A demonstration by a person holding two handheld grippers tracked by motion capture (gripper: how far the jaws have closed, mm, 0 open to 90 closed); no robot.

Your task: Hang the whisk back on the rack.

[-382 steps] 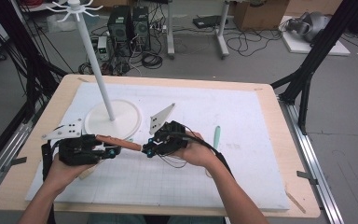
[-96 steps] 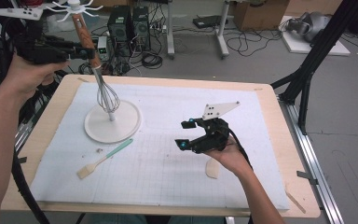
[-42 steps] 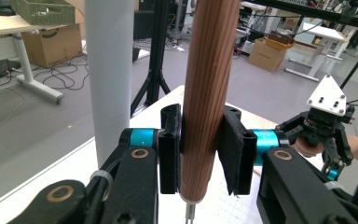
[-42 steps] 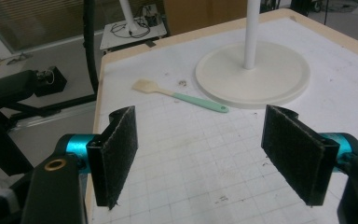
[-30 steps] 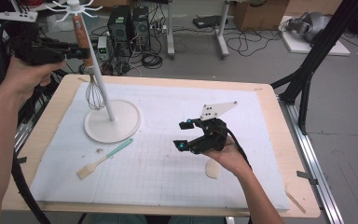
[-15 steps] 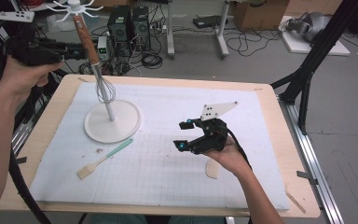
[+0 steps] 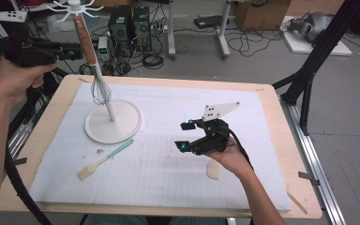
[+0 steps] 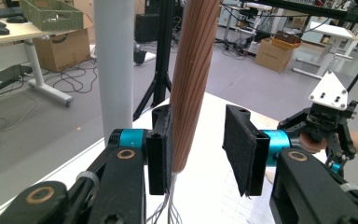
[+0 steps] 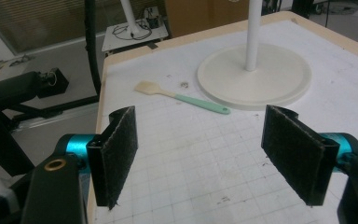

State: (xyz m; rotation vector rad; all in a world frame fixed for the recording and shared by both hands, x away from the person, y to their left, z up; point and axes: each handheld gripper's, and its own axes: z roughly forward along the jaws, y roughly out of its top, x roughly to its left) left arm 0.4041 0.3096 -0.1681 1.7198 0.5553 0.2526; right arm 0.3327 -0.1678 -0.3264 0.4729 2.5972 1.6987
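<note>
A whisk with a wooden handle and wire head hangs at the hooks atop the white stand's pole. My left gripper, raised at the far left, is open around the handle. Its jaws have just been opening. The handle rests against the left pad, and a gap separates it from the other pad. My right gripper hovers open over the mat's right middle, with nothing between its jaws.
The stand's round base sits on the white gridded mat. A mint-handled spatula lies in front of it, also in the right gripper view. A small beige utensil lies under my right hand.
The left jaws stand wider around the wooden handle. The whisk's wire head has swung slightly to the right beside the pole. The right hand has not moved.
</note>
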